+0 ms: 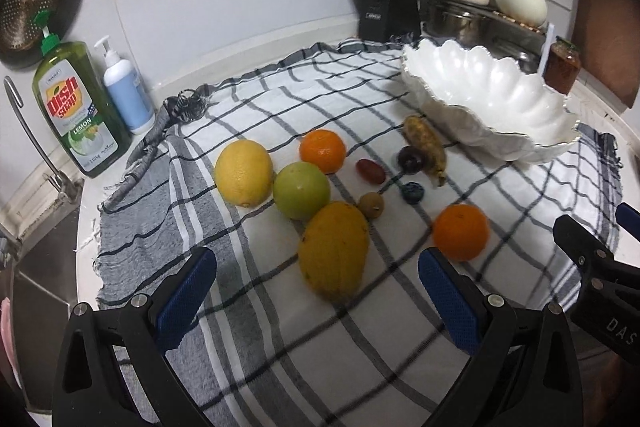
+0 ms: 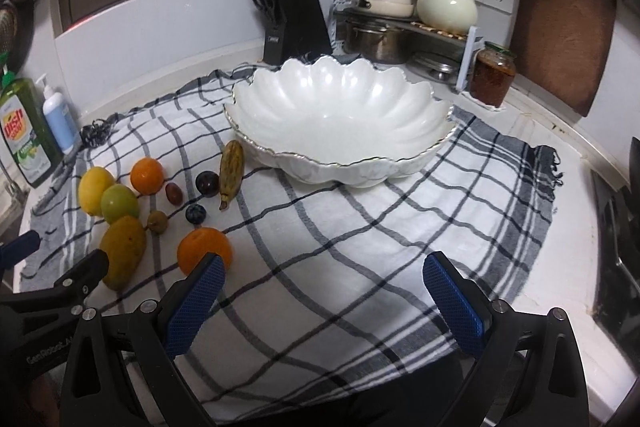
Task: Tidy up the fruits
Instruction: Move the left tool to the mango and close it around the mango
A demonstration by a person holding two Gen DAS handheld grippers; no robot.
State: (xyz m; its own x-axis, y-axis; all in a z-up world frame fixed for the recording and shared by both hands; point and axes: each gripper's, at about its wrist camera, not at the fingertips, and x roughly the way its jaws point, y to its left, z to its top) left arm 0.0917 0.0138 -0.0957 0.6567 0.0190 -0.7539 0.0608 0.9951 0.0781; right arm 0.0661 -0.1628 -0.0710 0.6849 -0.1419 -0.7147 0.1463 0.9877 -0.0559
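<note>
Fruits untouched, clustered left of frame on checked cloth (image 2: 360, 247) over tabletop: lemon (image 2: 95, 190), mango (image 2: 122, 251), orange (image 2: 204, 250). Bowl (image 2: 340, 115) empty, upper centre. Left hand-held gripper (image 1: 318, 291) released above mango; right hand-held gripper (image 2: 324, 295) released beside orange. Next: closing on one fruit, carrying bowlward.

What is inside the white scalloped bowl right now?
Nothing visible: the white bowl shows a bare interior in the right wrist view. Its near rim hides a thin strip of the floor.
</note>
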